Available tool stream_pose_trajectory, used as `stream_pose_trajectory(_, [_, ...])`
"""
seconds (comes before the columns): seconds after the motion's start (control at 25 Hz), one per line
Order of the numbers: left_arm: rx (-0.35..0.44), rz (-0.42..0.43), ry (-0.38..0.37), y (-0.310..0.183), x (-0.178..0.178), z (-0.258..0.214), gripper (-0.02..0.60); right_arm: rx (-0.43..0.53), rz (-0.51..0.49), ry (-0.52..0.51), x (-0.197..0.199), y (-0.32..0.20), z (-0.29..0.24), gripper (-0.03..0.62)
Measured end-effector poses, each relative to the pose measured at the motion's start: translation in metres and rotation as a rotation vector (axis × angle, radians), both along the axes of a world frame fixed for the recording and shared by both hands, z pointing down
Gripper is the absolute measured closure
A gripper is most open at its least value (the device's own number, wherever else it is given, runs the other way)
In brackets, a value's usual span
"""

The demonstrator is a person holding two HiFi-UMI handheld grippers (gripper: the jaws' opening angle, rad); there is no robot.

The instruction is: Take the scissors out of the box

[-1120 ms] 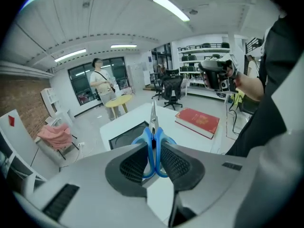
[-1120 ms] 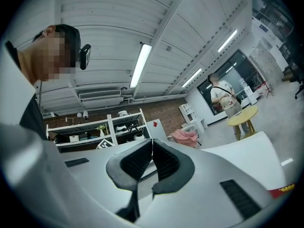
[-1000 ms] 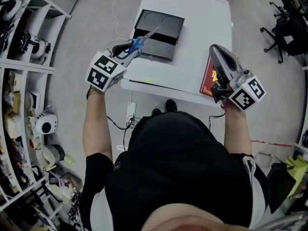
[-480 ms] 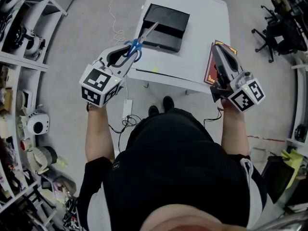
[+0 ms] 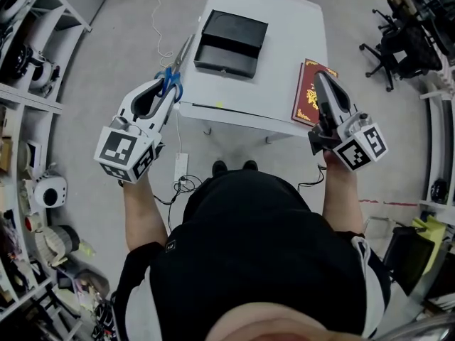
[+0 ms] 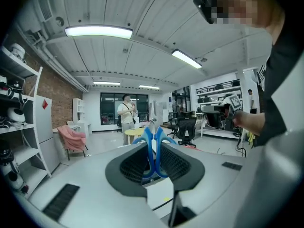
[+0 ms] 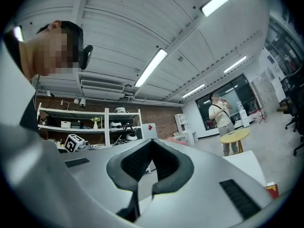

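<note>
Your left tongs point(image 5: 168, 91) clench the scissors point(image 5: 178, 64) by the blue handles, blades running on ahead (box point(image 5: 226, 65) and table point(image 5: 284, 41) lie to their right). Your right tongs point(image 5: 321, 78) are closed, empty.

Down below, a pale grey floor point(image 5: 121, 55) spread around a white table point(image 5: 291, 34). White open shelving point(image 5: 28, 94) crowded the left side, and black office chairs point(image 5: 398, 45) sat off at the upper right. Up top, a ribbed white ceiling point(image 6: 142, 13) carried long strip lights point(image 6: 98, 31), all lit. A red brick wall point(image 6: 59, 99) ran down the left side, and a white cabinet point(image 6: 45, 127) with a red diamond stood against it. At the far end was a wide dark window point(image 6: 107, 109), and before it a round yellow table point(image 6: 134, 133) and a pink-draped chair point(image 6: 72, 137). A person point(image 6: 126, 112) stood by that window.
</note>
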State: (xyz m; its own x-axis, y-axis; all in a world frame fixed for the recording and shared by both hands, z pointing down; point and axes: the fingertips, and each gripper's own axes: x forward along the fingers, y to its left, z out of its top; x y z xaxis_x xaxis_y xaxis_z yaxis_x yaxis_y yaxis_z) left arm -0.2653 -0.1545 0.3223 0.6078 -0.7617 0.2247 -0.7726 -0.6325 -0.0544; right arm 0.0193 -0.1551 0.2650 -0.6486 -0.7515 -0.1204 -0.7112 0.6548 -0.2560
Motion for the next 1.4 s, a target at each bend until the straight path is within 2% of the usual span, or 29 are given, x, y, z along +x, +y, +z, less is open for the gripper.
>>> stream_pose_trajectory(0.24, [0.035, -0.063, 0.039, 0.001, 0.006, -0.013, 0.485, 0.009, 0.033, -0.008, 0.037, 0.004, -0.003, 0.566])
stream_pose_trajectory(0.52, [0.065, -0.064, 0.079, 0.004, 0.035, -0.029, 0.485, 0.029, 0.045, -0.014, 0.071, 0.008, -0.009, 0.566])
stream_pose_trajectory(1.4, [0.098, -0.099, 0.088, 0.01, 0.034, -0.038, 0.485, 0.04, 0.01, 0.0, 0.068, 0.003, -0.007, 0.566])
